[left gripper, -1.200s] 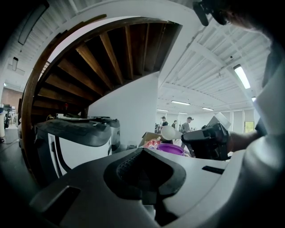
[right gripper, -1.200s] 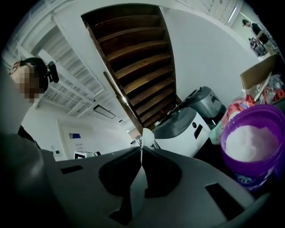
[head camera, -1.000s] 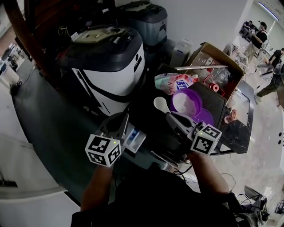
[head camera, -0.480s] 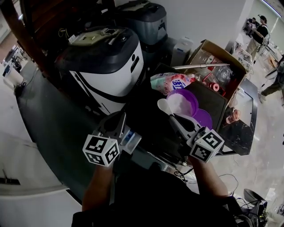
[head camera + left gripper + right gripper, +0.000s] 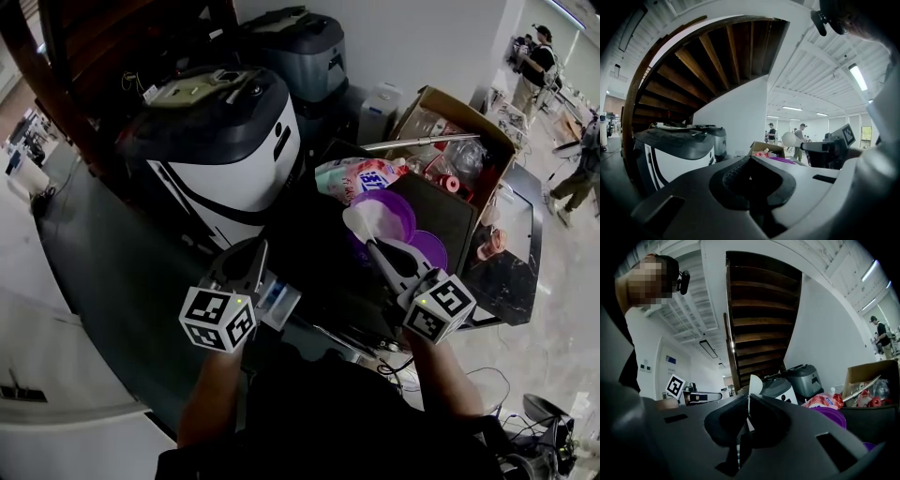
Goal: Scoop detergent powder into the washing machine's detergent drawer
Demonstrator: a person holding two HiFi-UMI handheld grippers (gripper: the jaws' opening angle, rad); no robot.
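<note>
My right gripper (image 5: 382, 251) is shut on the handle of a white spoon (image 5: 361, 221). The spoon's bowl hangs over the near left rim of a purple bowl (image 5: 398, 208) that holds white powder. In the right gripper view the spoon (image 5: 753, 384) stands edge-on between the closed jaws. A pink detergent bag (image 5: 361, 174) lies just behind the bowl. My left gripper (image 5: 249, 255) is shut, with nothing visible between its jaws. It hovers beside the white and blue detergent drawer (image 5: 280, 299), left of the spoon. The white and black washing machine (image 5: 230, 141) stands behind it.
An open cardboard box (image 5: 452, 127) with bottles and a metal rod sits at the back right. A second grey machine (image 5: 295, 42) stands behind the washer. A purple lid (image 5: 431, 249) lies beside the bowl on a dark stand. People stand far off at the right.
My right gripper has carried the spoon up and to the right, from beside the purple bowl to over its rim. The left gripper has hardly moved.
</note>
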